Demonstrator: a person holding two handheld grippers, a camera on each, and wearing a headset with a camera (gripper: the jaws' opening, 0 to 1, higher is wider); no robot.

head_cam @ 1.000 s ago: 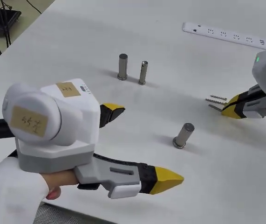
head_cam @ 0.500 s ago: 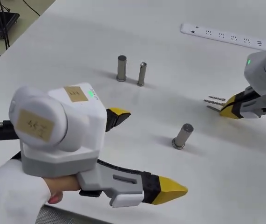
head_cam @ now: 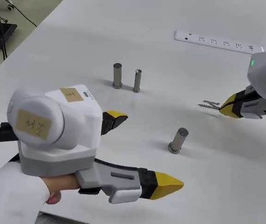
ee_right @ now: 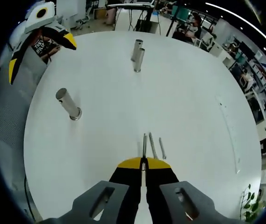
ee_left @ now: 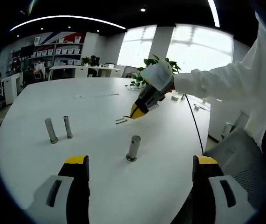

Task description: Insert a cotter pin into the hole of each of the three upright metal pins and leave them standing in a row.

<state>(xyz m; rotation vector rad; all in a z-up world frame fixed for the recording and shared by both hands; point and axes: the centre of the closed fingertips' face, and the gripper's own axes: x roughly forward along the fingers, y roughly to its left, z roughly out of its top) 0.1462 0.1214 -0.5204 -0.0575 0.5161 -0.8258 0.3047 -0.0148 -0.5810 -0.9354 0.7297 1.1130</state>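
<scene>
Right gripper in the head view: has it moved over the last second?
Yes, slightly: the right gripper has drawn away from the lone metal pin, toward the power strip.

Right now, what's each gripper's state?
Left gripper: open, empty.
Right gripper: shut on the end of a cotter pin.

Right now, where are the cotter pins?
Head view: the cotter pins lie on the table at right, at the right gripper's closed tips, right of the nearest metal pin.
</scene>
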